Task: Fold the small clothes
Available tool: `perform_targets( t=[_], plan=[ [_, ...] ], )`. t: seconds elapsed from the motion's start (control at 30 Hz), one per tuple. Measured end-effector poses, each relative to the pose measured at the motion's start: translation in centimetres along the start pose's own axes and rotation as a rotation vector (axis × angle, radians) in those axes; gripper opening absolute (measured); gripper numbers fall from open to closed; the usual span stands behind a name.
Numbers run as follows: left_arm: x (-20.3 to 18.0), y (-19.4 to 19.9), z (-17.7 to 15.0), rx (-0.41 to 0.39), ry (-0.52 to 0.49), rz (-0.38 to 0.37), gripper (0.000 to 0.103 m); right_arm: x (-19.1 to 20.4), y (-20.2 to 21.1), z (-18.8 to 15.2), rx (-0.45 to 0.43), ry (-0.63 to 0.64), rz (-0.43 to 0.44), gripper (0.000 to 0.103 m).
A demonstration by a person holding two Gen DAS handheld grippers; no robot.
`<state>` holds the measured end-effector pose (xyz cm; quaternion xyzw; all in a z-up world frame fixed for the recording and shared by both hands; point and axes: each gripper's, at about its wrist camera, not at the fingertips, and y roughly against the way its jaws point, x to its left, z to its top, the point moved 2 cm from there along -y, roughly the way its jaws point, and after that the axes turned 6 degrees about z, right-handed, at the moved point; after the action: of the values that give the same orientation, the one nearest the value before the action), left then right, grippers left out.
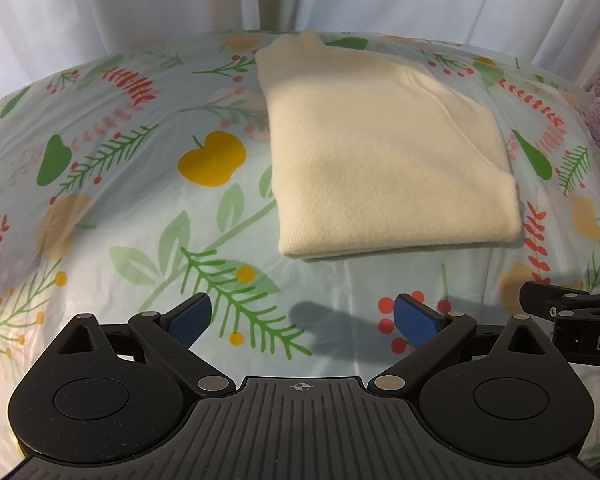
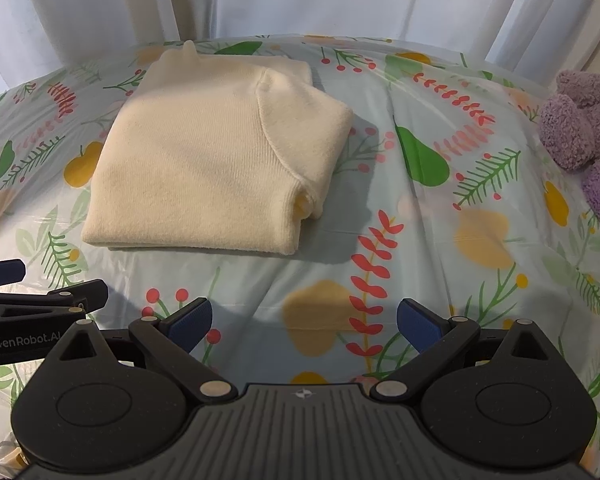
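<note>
Just one folded sweater (image 1: 388,152), two open claws (image 1: 302,320) (image 2: 304,322).

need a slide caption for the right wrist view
Open right gripper hovers before a folded cream sweater on the floral tablecloth, purple plush toy at right.

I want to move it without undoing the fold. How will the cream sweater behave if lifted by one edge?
The sweater looks like soft, thick knit, so it would probably droop and unfold. Its stacked layers show loose at the near edge, so pinching one likely peels it off. Pushed, it may slide on the glossy tablecloth.
</note>
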<state>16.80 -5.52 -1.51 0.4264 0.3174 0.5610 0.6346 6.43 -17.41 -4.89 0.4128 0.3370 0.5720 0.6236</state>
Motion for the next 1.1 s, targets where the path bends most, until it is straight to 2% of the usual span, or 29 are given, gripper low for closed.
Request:
perform_targets(
  t=[1.1],
  plan=[
    [-0.03, 0.05, 0.0, -0.006, -0.009, -0.013, 0.101, -0.01, -0.13, 0.1, -0.003, 0.003, -0.013, 0.099]
  ],
)
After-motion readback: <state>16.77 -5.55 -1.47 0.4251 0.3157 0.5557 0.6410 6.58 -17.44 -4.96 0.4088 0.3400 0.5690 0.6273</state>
